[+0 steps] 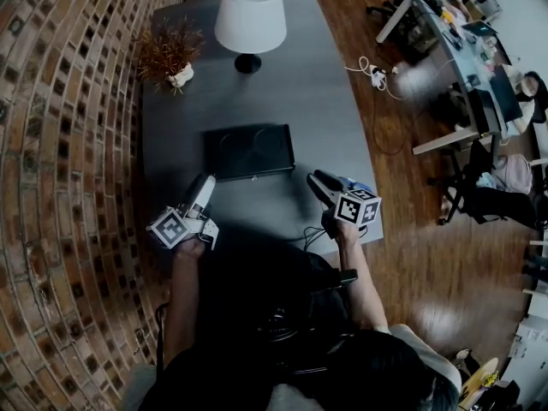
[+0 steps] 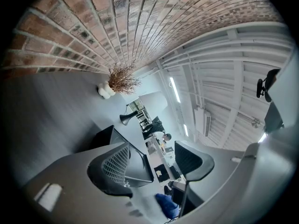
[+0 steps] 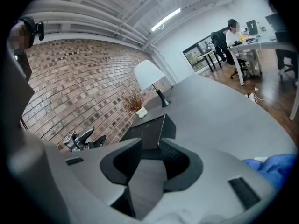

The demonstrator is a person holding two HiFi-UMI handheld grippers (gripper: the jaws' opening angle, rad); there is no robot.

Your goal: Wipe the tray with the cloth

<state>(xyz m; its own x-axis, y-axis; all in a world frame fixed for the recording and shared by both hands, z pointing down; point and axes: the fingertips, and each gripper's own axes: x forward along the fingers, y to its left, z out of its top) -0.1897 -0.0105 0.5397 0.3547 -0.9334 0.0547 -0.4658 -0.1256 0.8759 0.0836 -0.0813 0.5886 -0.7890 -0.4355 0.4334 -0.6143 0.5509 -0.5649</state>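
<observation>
Beside the brick wall (image 1: 60,144), a grey table (image 1: 317,101) held the black tray (image 1: 250,151) at its middle, the left gripper (image 1: 205,181) near its front left corner with jaws spread and empty, the right gripper (image 1: 315,178) narrowly parted on nothing, the blue cloth (image 1: 361,187) just beside it.
</observation>
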